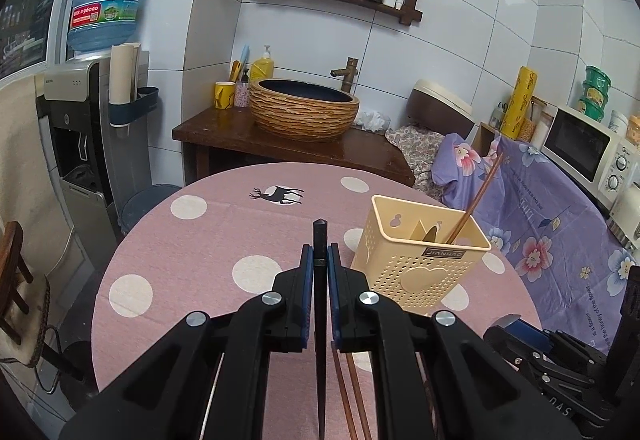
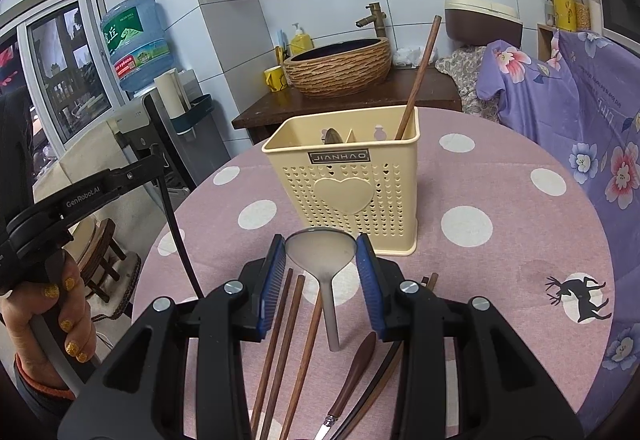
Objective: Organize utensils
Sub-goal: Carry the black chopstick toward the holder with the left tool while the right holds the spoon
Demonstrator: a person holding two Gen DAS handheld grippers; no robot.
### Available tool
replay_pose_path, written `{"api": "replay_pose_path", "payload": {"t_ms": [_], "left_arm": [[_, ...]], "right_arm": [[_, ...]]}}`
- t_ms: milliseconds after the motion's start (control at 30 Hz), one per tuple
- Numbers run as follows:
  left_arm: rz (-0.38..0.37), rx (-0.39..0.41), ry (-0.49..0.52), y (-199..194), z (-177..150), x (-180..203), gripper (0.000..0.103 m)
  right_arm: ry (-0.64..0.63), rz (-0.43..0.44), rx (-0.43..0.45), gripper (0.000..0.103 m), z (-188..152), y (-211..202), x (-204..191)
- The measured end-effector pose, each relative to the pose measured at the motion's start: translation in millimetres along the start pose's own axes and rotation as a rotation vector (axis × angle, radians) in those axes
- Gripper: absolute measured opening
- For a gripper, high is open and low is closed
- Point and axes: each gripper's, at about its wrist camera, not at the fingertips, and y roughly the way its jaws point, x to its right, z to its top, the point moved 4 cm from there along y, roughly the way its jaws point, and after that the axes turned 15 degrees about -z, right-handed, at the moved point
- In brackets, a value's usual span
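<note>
Utensils are split between the pale yellow perforated plastic holder [image 1: 420, 260] and a loose pile on the pink polka-dot counter [image 1: 200, 240]. From the left wrist view, the left tool [image 1: 320, 260] is clenched on a single dark chopstick [image 1: 321, 236], whose blunt end pokes just past the blue pads and whose length runs back between the jaws toward the camera, so its long axis lies along the tool's own pointing line. The holder stands just to the right of that tip and a little beyond it, with one reddish-brown wooden chopstick [image 1: 478, 196] already leaning out of its right compartment and a dark spoon bowl showing in the middle one. I judge the coming move depends on swinging the dark chopstick rightward and tipping it upright over the holder's rim. From the right wrist view, the right tool [image 2: 321, 260] grips the bowl of a grey metal spoon [image 2: 320, 252] between its blue pads, handle trailing back toward the camera over the loose wooden chopsticks [image 2: 280, 340] and a wooden-handled knife [image 2: 352, 372] on the counter. The holder sits straight ahead of this tool, close beyond the spoon bowl, so the right hand looks the nearer of the two. A person's hand [image 2: 52, 312] holds the left tool's grip at the frame's left edge.
</note>
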Motion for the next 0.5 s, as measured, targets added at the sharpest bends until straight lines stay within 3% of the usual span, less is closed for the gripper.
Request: {"api": "replay_pose_path", "payload": {"t_ms": [267,500], "left_arm": [[-0.027,0.02,0.014,-10.5,21.2,8.3,0.008],[-0.092,0.028,0.034,-18.8,67.1,29.6,0.008]], "right_arm": [[-0.017,0.021,0.023,0.037,17.6,-5.8,-3.6],[-0.028,0.02,0.063,0.037,58.4,-16.1,-2.5]]}}
